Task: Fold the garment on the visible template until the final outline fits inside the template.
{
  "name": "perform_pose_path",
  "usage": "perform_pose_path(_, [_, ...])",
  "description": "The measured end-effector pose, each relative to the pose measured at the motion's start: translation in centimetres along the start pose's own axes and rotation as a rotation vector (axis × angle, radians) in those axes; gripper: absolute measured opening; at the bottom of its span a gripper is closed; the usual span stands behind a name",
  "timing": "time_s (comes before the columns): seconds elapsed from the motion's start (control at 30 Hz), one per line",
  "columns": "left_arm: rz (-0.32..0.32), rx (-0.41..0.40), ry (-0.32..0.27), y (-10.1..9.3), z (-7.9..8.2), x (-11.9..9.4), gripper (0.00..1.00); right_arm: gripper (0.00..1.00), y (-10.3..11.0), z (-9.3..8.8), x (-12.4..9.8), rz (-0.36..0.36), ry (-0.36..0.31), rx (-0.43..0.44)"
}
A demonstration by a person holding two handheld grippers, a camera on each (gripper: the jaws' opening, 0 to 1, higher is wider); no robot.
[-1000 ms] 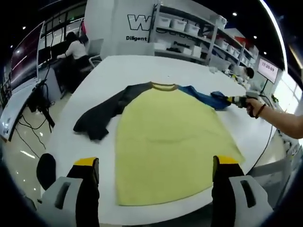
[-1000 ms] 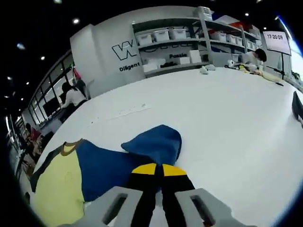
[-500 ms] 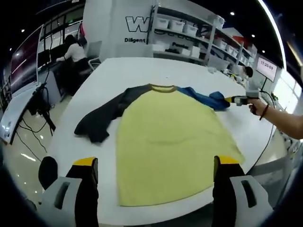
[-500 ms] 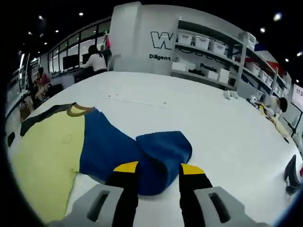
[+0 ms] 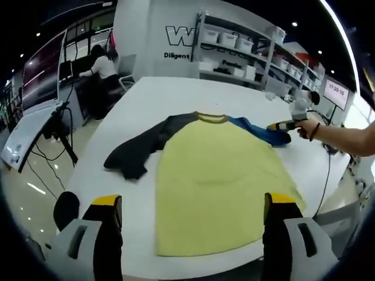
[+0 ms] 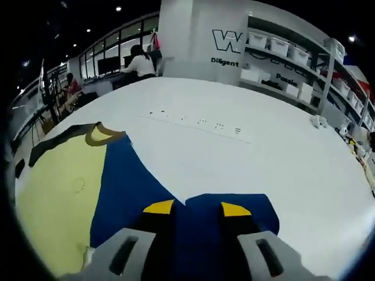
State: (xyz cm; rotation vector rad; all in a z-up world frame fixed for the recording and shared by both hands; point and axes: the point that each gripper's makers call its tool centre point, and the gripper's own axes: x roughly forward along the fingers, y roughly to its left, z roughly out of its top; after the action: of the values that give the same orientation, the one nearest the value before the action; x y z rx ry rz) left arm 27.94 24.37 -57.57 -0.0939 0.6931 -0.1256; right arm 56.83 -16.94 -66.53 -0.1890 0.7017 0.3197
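Your left gripper hangs above the near edge of the white table with its yellow-tipped jaws spread wide, holding nothing and touching nothing. Your right gripper has its jaws parted a little, one on each side of the folded end of the blue sleeve; whether they touch the cloth you cannot tell from here. In the left gripper view that right gripper sits at the sleeve's far end, with your hand behind it. The shirt lies flat on the table: a soft yellow body, a mustard collar, a crumpled dark grey sleeve spread to one side and the blue one to the other. Shelves with white bins stand beyond the table, and a seated person works at a desk.
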Motion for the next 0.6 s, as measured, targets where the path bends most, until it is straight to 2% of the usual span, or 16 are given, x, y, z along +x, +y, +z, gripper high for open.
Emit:
perform_pose_path(0.13, [0.019,-0.023,-0.001,0.3,-0.2,0.0,0.96,0.19,0.0,-0.6,0.3,0.002,0.021,-0.009])
perform_pose_path(0.2, [0.018,-0.025,0.010,0.1,-0.3,0.2,0.95,0.11,-0.2,-0.6,0.3,-0.001,0.015,0.008])
perform_pose_path(0.23, [0.017,-0.020,0.012,0.0,-0.3,0.2,0.95,0.02,-0.2,-0.7,0.3,0.002,0.018,0.012])
perform_pose_path(0.27, [0.016,-0.016,0.012,-0.1,-0.3,0.2,0.95,0.00,-0.3,-0.6,0.3,-0.004,0.013,0.016])
perform_pose_path(0.4, [0.008,-0.008,0.017,-0.5,-0.4,0.2,0.94,0.00,-0.6,-0.6,0.0,-0.002,0.006,0.068])
perform_pose_path(0.5, [0.009,-0.007,0.015,-0.5,-0.3,0.1,0.94,0.00,-1.8,0.4,-1.1,-0.037,-0.039,0.089])
perform_pose_path(0.6, [0.002,0.002,0.016,-0.7,-0.2,0.0,0.94,0.00,-3.9,1.7,-3.3,-0.101,-0.107,0.113])
